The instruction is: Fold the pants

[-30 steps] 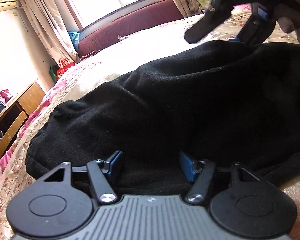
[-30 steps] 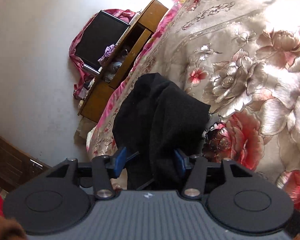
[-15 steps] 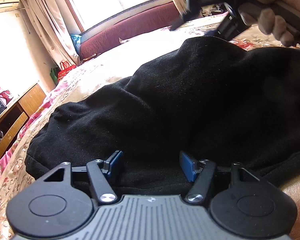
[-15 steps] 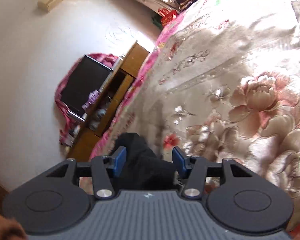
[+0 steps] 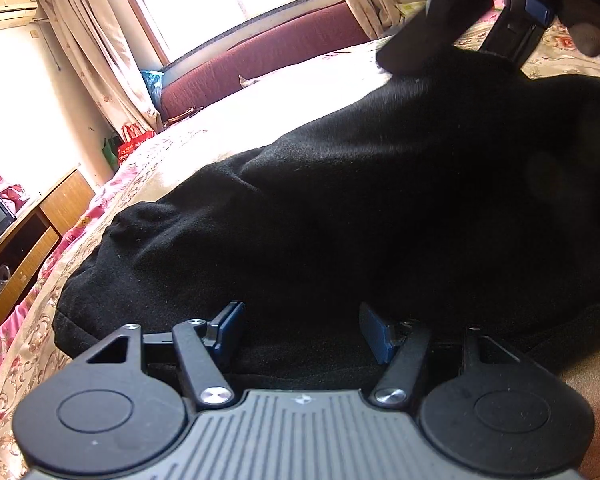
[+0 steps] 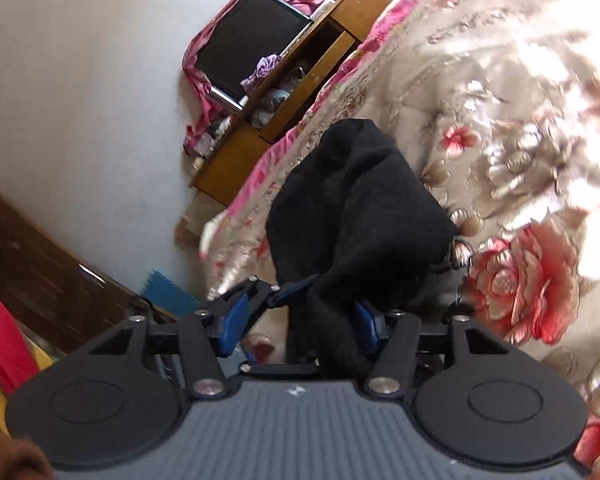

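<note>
On my left feed, the pants (image 5: 380, 200) fill most of the view. They are a black, fuzzy heap on the bed (image 5: 260, 112), running from 8 o'clock up to 2 o'clock. The left gripper (image 5: 302, 332) sits low at 6 o'clock with its blue pads (image 5: 228, 328) set apart and black cloth filling the gap from one pad to the other. I cannot tell whether that claw is pinching the cloth or just resting around it.

At 1 o'clock in the same feed, the right gripper (image 5: 480, 36) stands on the high ridge of the pants with one finger on each side of it. A hand (image 5: 588, 28) is behind it at the frame edge. A maroon couch (image 5: 268, 60) runs under the window at 12 o'clock, and a curtain (image 5: 100, 60) hangs at 11.

On my right feed, the right gripper (image 6: 298, 324) has just been opening its jaws, with the pants (image 6: 360, 208) between them. The cloth lies against the pad (image 6: 364, 324) on the 3 o'clock side. On the 9 o'clock side I can see bedding through a gap beside the other pad, so I read this claw as released. From the jaws the black cloth rises toward 12 o'clock, lying over the flowered cover (image 6: 500, 120) near the bed's edge. A dark TV (image 6: 252, 48) on a wooden cabinet (image 6: 236, 152) sits at 11 o'clock against the wall.
</note>
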Tool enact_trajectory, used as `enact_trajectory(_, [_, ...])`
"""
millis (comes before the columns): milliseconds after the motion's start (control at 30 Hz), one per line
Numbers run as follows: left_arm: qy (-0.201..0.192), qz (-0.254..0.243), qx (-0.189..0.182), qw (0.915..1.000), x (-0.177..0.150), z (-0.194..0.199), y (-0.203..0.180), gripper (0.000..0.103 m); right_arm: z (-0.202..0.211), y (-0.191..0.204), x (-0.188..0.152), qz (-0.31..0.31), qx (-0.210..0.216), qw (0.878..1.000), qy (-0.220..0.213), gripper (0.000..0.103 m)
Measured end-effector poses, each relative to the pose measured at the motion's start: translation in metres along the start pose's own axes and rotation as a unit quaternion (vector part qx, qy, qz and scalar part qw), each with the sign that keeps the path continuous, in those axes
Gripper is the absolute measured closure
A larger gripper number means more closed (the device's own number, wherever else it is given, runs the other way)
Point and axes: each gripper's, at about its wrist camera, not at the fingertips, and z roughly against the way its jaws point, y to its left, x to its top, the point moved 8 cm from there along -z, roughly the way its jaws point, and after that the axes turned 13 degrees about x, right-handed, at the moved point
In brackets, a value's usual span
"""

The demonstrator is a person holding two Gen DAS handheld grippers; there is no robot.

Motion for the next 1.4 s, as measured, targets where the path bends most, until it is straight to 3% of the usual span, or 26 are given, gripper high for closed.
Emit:
enact_trajectory(33, [0.000, 0.000, 0.001, 1.0000, 0.000, 0.000, 0.000, 0.027, -0.008, 0.004, -0.002, 0.032, -0.036, 0.999, 0.014, 0.044])
enact_trajectory(100, [-0.002, -0.002, 0.003, 1.0000, 0.000, 0.000, -0.001, 0.026, -0.020, 0.002, -0.003, 0.058, -0.065, 0.996, 0.018, 0.038])
enact_trajectory(167, [-0.003, -0.002, 0.004, 1.0000, 0.000, 0.001, -0.001, 0.026, -0.026, -0.013, 0.003, 0.013, -0.060, 0.998, -0.007, 0.038])
enact_trajectory(233, [-0.004, -0.003, 0.006, 1.0000, 0.000, 0.002, -0.002, 0.026, -0.024, -0.038, 0.011, -0.087, -0.014, 0.994, -0.064, 0.039])
enact_trajectory(300, [-0.006, -0.001, 0.006, 1.0000, 0.000, 0.002, -0.002, 0.026, -0.011, -0.049, 0.024, -0.138, 0.024, 0.980, -0.142, 0.042])
enact_trajectory(400, [-0.008, 0.001, 0.004, 1.0000, 0.000, 0.003, -0.001, 0.026, 0.013, -0.062, 0.050, -0.155, 0.039, 0.960, -0.228, 0.058])
enact_trajectory(500, [-0.010, 0.002, 0.005, 0.9999, -0.001, 0.003, -0.001, 0.026, 0.036, -0.073, 0.073, -0.169, 0.079, 0.936, -0.300, 0.060])
enact_trajectory(567, [-0.010, 0.001, 0.006, 0.9999, -0.001, 0.004, -0.001, 0.026, 0.052, -0.076, 0.089, -0.153, 0.079, 0.929, -0.326, 0.060])
enact_trajectory(633, [-0.011, 0.002, 0.006, 0.9999, -0.002, 0.004, -0.001, 0.026, 0.062, -0.073, 0.095, -0.129, 0.043, 0.935, -0.329, 0.060])
enact_trajectory(733, [-0.013, 0.005, 0.008, 0.9999, -0.002, 0.003, -0.001, 0.025, 0.068, -0.056, 0.087, -0.093, -0.019, 0.950, -0.297, 0.060])
enact_trajectory(800, [-0.013, 0.006, 0.011, 0.9998, -0.002, 0.003, 0.000, 0.023, 0.054, -0.035, 0.072, -0.052, -0.040, 0.964, -0.257, 0.060])
enact_trajectory(900, [-0.010, 0.005, 0.012, 0.9999, -0.001, 0.004, 0.000, 0.021, 0.019, -0.023, 0.040, 0.015, -0.126, 0.977, -0.169, 0.065])
enact_trajectory(933, [-0.009, 0.005, 0.012, 0.9999, -0.001, 0.004, 0.001, 0.021, 0.010, -0.035, 0.025, 0.008, -0.175, 0.974, -0.142, 0.067])
enact_trajectory(967, [-0.007, 0.005, 0.012, 0.9999, -0.001, 0.004, 0.001, 0.021, 0.010, -0.051, 0.015, -0.015, -0.210, 0.969, -0.126, 0.078])
enact_trajectory(1000, [-0.005, 0.005, 0.013, 0.9999, -0.001, 0.003, 0.000, 0.020, 0.020, -0.072, -0.002, -0.040, -0.266, 0.956, -0.116, 0.091])
enact_trajectory(1033, [-0.005, 0.002, 0.014, 0.9999, 0.000, 0.004, 0.000, 0.020, 0.031, -0.082, -0.007, -0.042, -0.292, 0.948, -0.122, 0.103])
enact_trajectory(1133, [-0.008, -0.009, 0.016, 0.9998, 0.004, 0.007, 0.000, 0.021, 0.067, -0.084, -0.012, -0.084, -0.310, 0.934, -0.153, 0.103])
enact_trajectory(1167, [-0.007, -0.009, 0.014, 0.9998, 0.007, 0.008, 0.002, 0.021, 0.073, -0.078, -0.012, -0.081, -0.320, 0.931, -0.156, 0.089])
enact_trajectory(1233, [-0.012, -0.006, 0.012, 0.9998, 0.014, 0.011, 0.010, 0.020, 0.080, -0.063, -0.008, -0.059, -0.344, 0.924, -0.158, 0.087])
enact_trajectory(1333, [-0.026, 0.011, 0.029, 0.9992, 0.024, 0.012, 0.034, 0.020, 0.078, -0.033, 0.003, -0.027, -0.310, 0.933, -0.179, 0.087])
enact_trajectory(1400, [-0.022, 0.025, 0.053, 0.9980, 0.028, 0.001, 0.058, 0.020, 0.058, -0.020, 0.019, 0.004, -0.288, 0.943, -0.168, 0.085])
